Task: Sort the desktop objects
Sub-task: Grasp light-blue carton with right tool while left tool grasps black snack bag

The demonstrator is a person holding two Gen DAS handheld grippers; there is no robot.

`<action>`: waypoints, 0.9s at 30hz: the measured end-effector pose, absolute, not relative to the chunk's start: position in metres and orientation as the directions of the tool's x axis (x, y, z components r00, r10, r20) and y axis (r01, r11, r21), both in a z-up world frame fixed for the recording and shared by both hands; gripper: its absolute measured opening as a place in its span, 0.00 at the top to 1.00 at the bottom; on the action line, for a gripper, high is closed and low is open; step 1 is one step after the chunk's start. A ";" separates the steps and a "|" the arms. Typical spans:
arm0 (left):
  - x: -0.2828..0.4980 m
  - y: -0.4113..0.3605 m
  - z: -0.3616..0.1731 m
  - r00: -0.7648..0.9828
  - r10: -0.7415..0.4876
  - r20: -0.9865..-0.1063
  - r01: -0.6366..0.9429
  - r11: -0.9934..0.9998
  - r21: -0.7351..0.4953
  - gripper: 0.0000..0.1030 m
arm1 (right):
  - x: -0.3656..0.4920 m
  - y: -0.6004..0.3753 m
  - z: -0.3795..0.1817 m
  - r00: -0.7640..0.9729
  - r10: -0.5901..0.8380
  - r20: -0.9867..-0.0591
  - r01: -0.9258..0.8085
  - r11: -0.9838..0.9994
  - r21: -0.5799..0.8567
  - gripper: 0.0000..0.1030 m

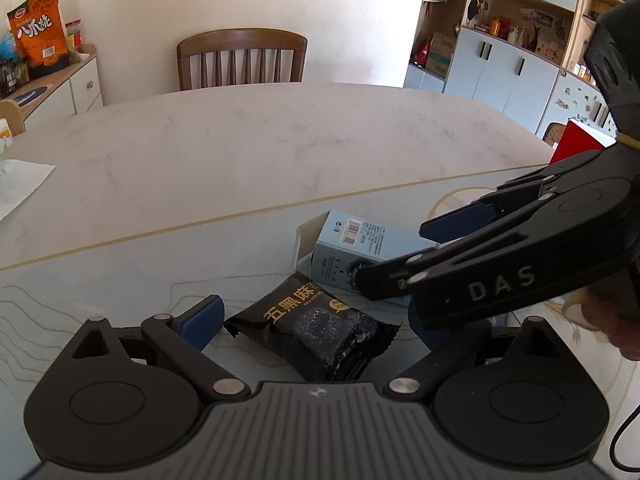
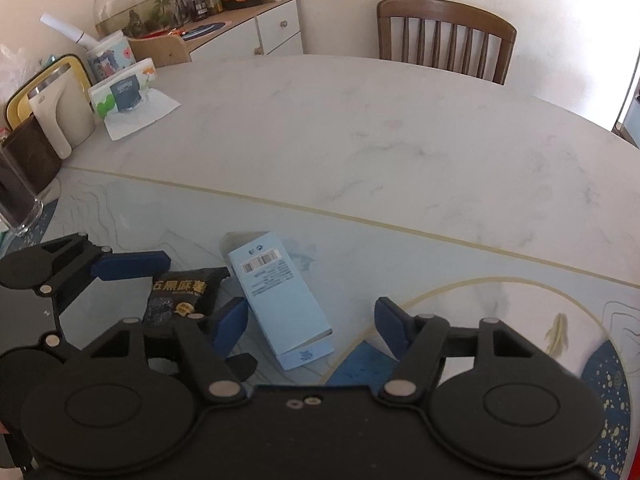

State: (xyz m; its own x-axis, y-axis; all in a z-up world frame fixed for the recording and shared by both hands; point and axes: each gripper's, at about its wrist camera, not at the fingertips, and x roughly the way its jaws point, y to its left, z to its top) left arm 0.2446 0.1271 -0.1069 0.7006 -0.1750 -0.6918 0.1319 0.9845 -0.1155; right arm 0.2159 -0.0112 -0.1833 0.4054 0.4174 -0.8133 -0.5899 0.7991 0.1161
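A black snack packet [image 1: 316,332] with gold writing lies on the pale blue table mat [image 1: 120,280]. My left gripper [image 1: 312,320] is open around it, and its left pad [image 1: 204,320] stands clear of the wrapper. Its right finger is hidden behind the other gripper. A light blue carton [image 2: 280,300] lies flat just right of the packet [image 2: 180,292]. My right gripper [image 2: 310,326] straddles the carton, open, with a gap at the right pad [image 2: 390,328]. In the left wrist view the right gripper [image 1: 400,254] reaches over the carton [image 1: 360,244].
The marble table [image 2: 360,128] stretches beyond the mat to a wooden chair [image 2: 444,36]. At its left edge stand a tissue pack [image 2: 124,94], a cream jug [image 2: 60,116] and a glass [image 2: 16,200]. A red box [image 1: 580,140] sits at the right.
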 end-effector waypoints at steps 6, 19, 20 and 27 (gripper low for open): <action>0.241 0.124 -0.107 0.715 -0.158 -0.681 0.136 0.987 -0.086 0.14 | 0.215 -0.005 -0.186 0.404 0.412 -0.816 -0.609 0.788 0.096 0.39; 0.237 0.125 -0.106 0.734 -0.146 -0.664 0.123 0.989 -0.082 0.33 | 0.217 -0.003 -0.185 0.412 0.407 -0.815 -0.609 0.788 0.086 0.59; 0.237 0.125 -0.106 0.734 -0.146 -0.663 0.121 0.989 -0.083 0.35 | 0.217 -0.004 -0.184 0.412 0.407 -0.815 -0.607 0.790 0.087 0.61; 0.237 0.120 -0.105 0.732 -0.128 -0.669 0.119 0.991 -0.059 0.38 | 0.215 -0.014 -0.180 0.411 0.398 -0.820 -0.582 0.807 0.100 0.65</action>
